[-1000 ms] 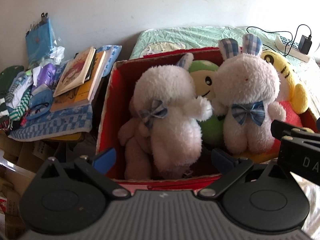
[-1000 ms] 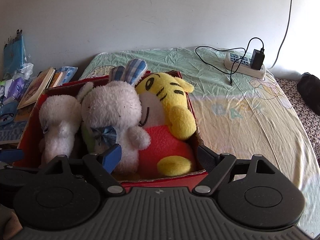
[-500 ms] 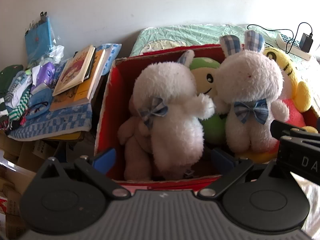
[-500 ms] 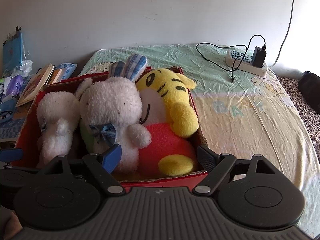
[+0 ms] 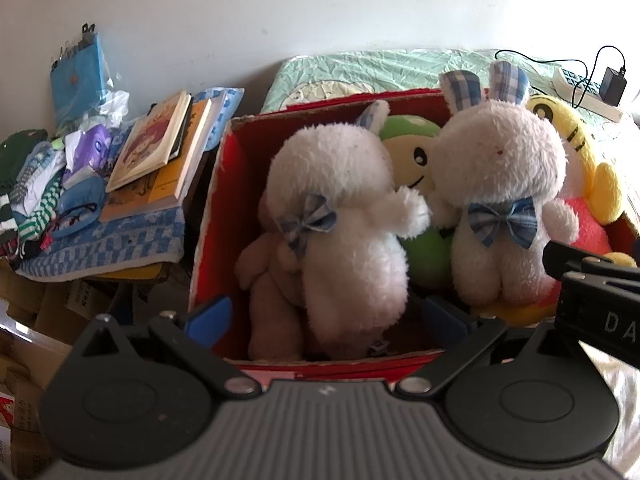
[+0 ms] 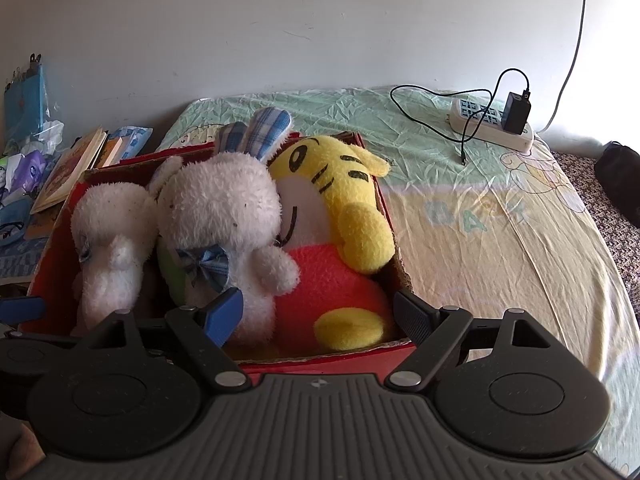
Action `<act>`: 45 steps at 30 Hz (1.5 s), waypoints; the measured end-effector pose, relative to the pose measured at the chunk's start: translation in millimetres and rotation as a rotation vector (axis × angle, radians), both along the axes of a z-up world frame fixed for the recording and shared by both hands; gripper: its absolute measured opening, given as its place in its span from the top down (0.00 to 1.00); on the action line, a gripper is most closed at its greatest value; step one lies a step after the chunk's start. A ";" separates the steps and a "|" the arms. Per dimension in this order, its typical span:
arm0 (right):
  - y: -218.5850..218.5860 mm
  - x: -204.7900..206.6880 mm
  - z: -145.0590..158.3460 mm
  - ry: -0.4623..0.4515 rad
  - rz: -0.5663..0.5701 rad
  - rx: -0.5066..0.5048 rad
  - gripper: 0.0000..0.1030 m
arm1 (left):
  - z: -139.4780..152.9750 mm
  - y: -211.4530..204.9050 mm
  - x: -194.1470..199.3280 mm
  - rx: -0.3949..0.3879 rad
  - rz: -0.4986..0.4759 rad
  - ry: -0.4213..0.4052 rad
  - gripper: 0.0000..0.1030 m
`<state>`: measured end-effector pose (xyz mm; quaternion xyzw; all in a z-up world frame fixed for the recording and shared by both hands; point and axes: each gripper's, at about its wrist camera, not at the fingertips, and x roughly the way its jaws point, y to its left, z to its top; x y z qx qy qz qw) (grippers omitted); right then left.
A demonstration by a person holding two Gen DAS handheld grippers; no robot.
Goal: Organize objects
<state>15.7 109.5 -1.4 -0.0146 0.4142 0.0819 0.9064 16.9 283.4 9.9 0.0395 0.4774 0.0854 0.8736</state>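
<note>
A red cardboard box (image 5: 216,184) (image 6: 52,240) on the bed holds several plush toys. Two white rabbits with blue checked bows stand in it, one at the left (image 5: 352,216) (image 6: 112,240) and one to its right (image 5: 504,184) (image 6: 224,216). A green toy (image 5: 416,152) is wedged between them and a small beige bear (image 5: 272,288) leans at the left. A yellow and red tiger (image 6: 336,208) (image 5: 588,184) fills the right end. My left gripper (image 5: 326,316) stands open at the box's near edge, holding nothing. My right gripper (image 6: 318,312) is open too, in front of the tiger.
Left of the box, books (image 5: 160,152) and small clutter lie on a blue checked cloth (image 5: 108,248) over cardboard boxes. A power strip with charger and cable (image 6: 492,120) rests on the bed sheet (image 6: 500,240) at the back right. A dark bag (image 6: 620,176) sits at the far right.
Both grippers have drawn slightly back and upward from the box, staying open. The toys have not moved.
</note>
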 end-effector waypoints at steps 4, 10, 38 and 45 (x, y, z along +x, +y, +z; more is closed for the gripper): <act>-0.4 -0.1 0.0 -0.001 0.001 0.000 0.18 | 0.3 0.5 0.0 -0.001 0.001 -0.001 0.01; -2.3 -1.5 2.2 -0.010 -0.002 0.007 0.18 | 1.3 1.8 -1.9 -0.004 0.005 -0.004 0.01; -3.1 -2.9 2.3 -0.016 -0.001 0.009 0.18 | 1.7 2.2 -3.7 0.000 0.007 -0.012 0.01; -2.6 -2.8 1.8 -0.016 -0.001 0.007 0.18 | 1.7 2.2 -4.0 0.000 0.008 -0.014 0.01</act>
